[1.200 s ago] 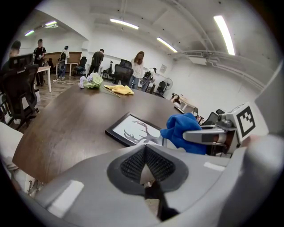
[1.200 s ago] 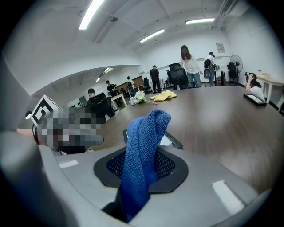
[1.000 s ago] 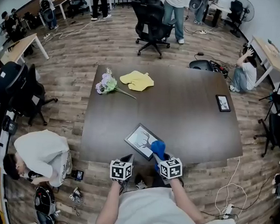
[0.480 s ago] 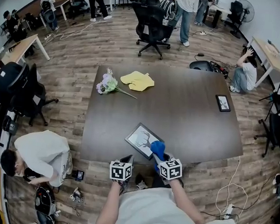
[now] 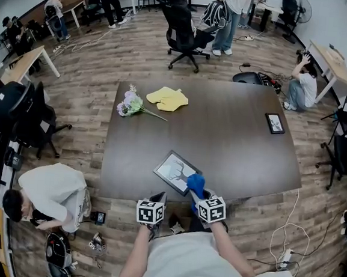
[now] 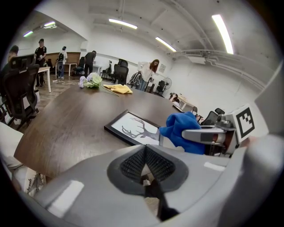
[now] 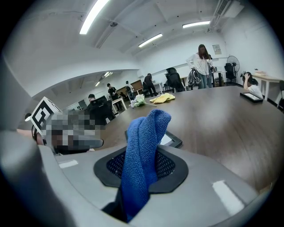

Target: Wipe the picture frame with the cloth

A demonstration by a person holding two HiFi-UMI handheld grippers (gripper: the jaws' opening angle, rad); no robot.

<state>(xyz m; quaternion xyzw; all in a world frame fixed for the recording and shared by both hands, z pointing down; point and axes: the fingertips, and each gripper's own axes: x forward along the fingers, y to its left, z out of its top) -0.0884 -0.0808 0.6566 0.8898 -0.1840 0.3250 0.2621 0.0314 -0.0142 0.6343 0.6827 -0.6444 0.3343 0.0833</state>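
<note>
A black picture frame (image 5: pixel 175 170) with a deer drawing lies flat near the front edge of the dark table (image 5: pixel 222 139). My right gripper (image 5: pixel 197 190) is shut on a blue cloth (image 5: pixel 195 181), which hangs over the frame's near right corner. In the right gripper view the blue cloth (image 7: pixel 144 150) stands up between the jaws, with the picture frame (image 7: pixel 172 140) just behind it. My left gripper (image 5: pixel 157 197) hovers at the table's front edge, left of the frame. Its jaws are shut on nothing in the left gripper view, where the picture frame (image 6: pixel 132 127) and the blue cloth (image 6: pixel 181 131) lie ahead.
A yellow cloth (image 5: pixel 169 98) and a bunch of flowers (image 5: pixel 130 103) lie at the table's far left. A small dark frame (image 5: pixel 275 123) sits at the far right. A person (image 5: pixel 48 187) crouches on the floor left of the table. Office chairs and people stand beyond.
Neither gripper nor the picture frame has visibly moved. Only the people at the far end of the room have walked about.
</note>
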